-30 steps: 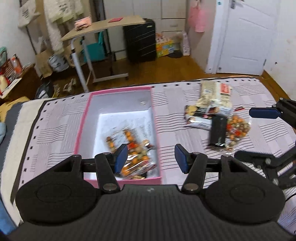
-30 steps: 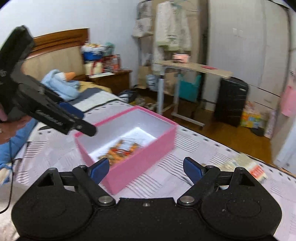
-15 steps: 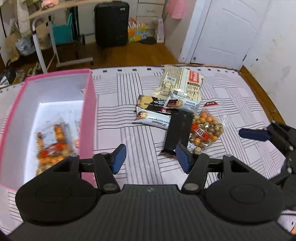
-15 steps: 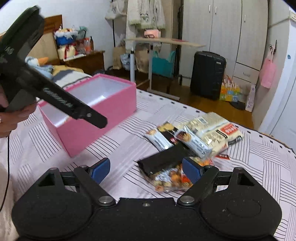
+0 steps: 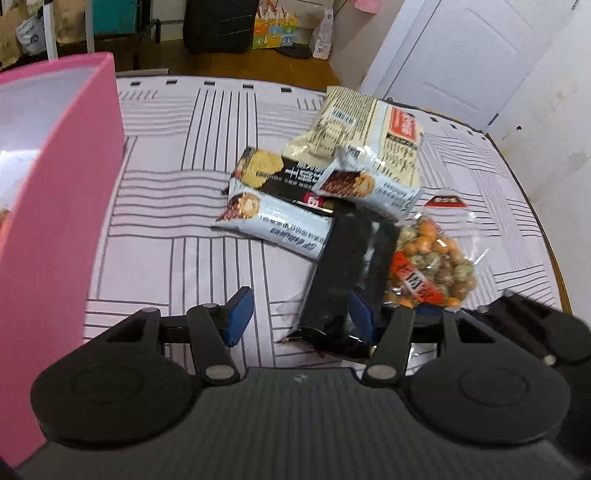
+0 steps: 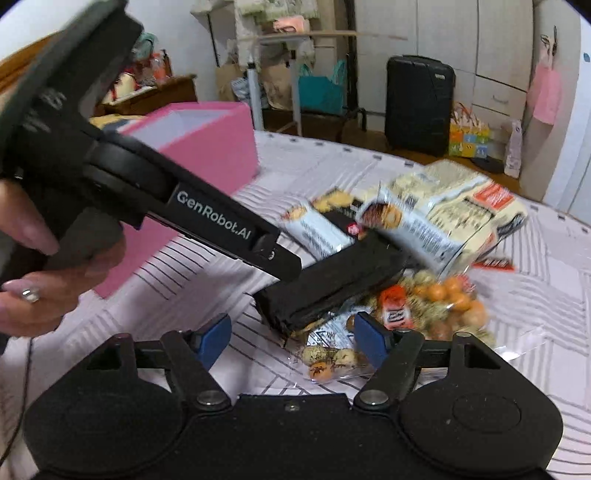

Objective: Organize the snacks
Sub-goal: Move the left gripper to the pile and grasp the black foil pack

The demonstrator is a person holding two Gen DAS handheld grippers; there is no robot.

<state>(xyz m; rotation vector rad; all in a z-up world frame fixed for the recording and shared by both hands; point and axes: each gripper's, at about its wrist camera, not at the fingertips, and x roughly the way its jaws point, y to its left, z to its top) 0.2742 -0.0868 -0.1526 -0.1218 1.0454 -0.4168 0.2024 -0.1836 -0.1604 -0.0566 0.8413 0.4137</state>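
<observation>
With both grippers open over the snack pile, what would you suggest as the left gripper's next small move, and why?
Probably ease the left gripper slightly forward and close on the black packet. Its jaws are open, the packet's near end already lies between the fingers, and it rests on top of the nut bag and the wrapped bars, so it looks free to lift toward the pink box. The right gripper is open too.

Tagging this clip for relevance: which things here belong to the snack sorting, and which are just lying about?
Job:
pink box
black packet
nut bag
grey bars
cream bag
left tool
right tool

Lying about:
suitcase
folding table
door
</observation>
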